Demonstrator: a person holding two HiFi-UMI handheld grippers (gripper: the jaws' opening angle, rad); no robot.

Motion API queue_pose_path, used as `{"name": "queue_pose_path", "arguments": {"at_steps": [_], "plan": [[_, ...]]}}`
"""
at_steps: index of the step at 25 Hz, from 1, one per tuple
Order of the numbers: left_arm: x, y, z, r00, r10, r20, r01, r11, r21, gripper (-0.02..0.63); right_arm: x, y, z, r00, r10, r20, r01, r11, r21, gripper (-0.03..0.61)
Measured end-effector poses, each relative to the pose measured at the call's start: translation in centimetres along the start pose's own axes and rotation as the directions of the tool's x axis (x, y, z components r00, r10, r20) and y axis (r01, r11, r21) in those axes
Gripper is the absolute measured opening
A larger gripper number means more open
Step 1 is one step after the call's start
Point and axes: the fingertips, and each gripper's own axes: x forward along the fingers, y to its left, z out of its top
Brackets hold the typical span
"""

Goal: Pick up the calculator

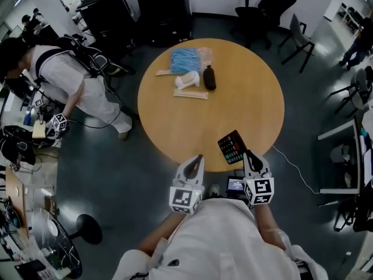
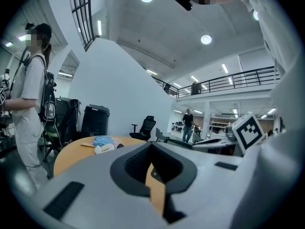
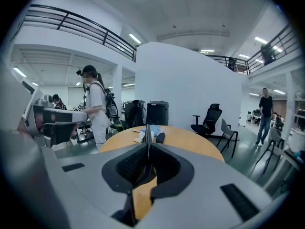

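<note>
**A:** What do we see at the far left?

**B:** A person in white (image 1: 81,83) bends forward in the upper left, well apart from our round wooden worktop (image 1: 256,98).

**A:** And our left gripper?

**B:** We hold the left gripper (image 1: 198,158) at the worktop's near rim, lower centre. Its own view shows the jaws closed on each other with nothing between them, only a sliver of wood below.

**A:** What lies further up the frame?

**B:** In the upper centre we see a blue packet (image 1: 185,59). A white bundle (image 1: 187,80) lies just below it, with a dark pouch (image 1: 209,78) beside that on the right. A pale flat strip (image 1: 190,94) is nearest to us. All four are well apart from both grippers.

**A:** Where is the calculator?

**B:** The calculator (image 1: 231,146) is right of centre, by the near rim. It touches the tip of the right gripper (image 1: 249,154) on its upper left. From the head view we see its dark face with red and green keys.

**A:** And from the right gripper view?

**B:** There it stands edge-on as a thin dark blade with its key face turned left, and the jaws are clamped on it.

**A:** Which way does its long axis run?

**B:** Straight out from the jaws toward the blue packet. In the head view that is up the frame, leaning slightly left. We cannot tell whether it is clear of the wood.

**A:** And at the far right?

**B:** Black office chairs (image 1: 274,4) stand in the upper right.
</note>
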Motion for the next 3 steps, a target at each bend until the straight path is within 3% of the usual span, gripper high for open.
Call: {"name": "queue_pose_path", "arguments": {"at_steps": [3], "plan": [[-0.05,0.04,-0.1,1.0,0.002,-0.003,-0.002,1.0,0.001,0.006,-0.07,0.06,-0.01,1.0,-0.001,-0.002,0.001,1.0,-0.008,0.048]]}}
